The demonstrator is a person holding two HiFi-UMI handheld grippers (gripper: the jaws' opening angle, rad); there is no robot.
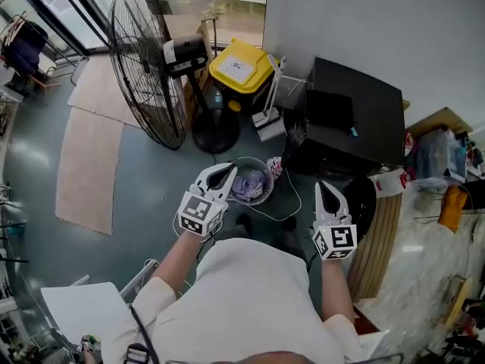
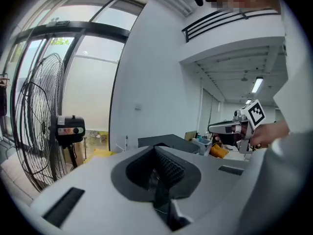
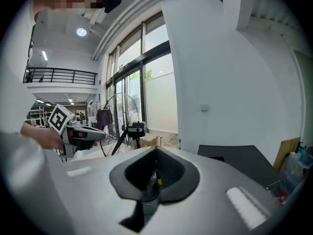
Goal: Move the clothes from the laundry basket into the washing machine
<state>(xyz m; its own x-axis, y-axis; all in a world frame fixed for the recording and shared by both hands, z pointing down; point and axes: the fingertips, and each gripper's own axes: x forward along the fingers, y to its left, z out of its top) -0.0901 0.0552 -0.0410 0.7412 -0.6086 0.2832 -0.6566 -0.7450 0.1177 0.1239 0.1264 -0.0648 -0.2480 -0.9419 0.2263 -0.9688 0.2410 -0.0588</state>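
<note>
nearest the head camera is the person's white shirt, with both forearms reaching out toward the laundry basket on the floor. the basket holds a heap of lilac clothes; none is lifted out yet. the left gripper hangs just left of the basket's rim, and the right gripper sits well right of the basket. beyond the basket to the right is a black box that i take for the washing machine. a thin white cable loops on the floor right against the basket. in the left gripper view the jaws are pressed together with nothing between them, and the basket lies below the frame; only a standing fan and the other gripper show. the right gripper view shows the same: jaws fully closed, empty. i'd say the first grab hasn't begun. the risks: going down with closed jaws would just prod the heap, a jaw could hook the basket's wall and tip it, or a lifted garment could drag that cable along.
</note>
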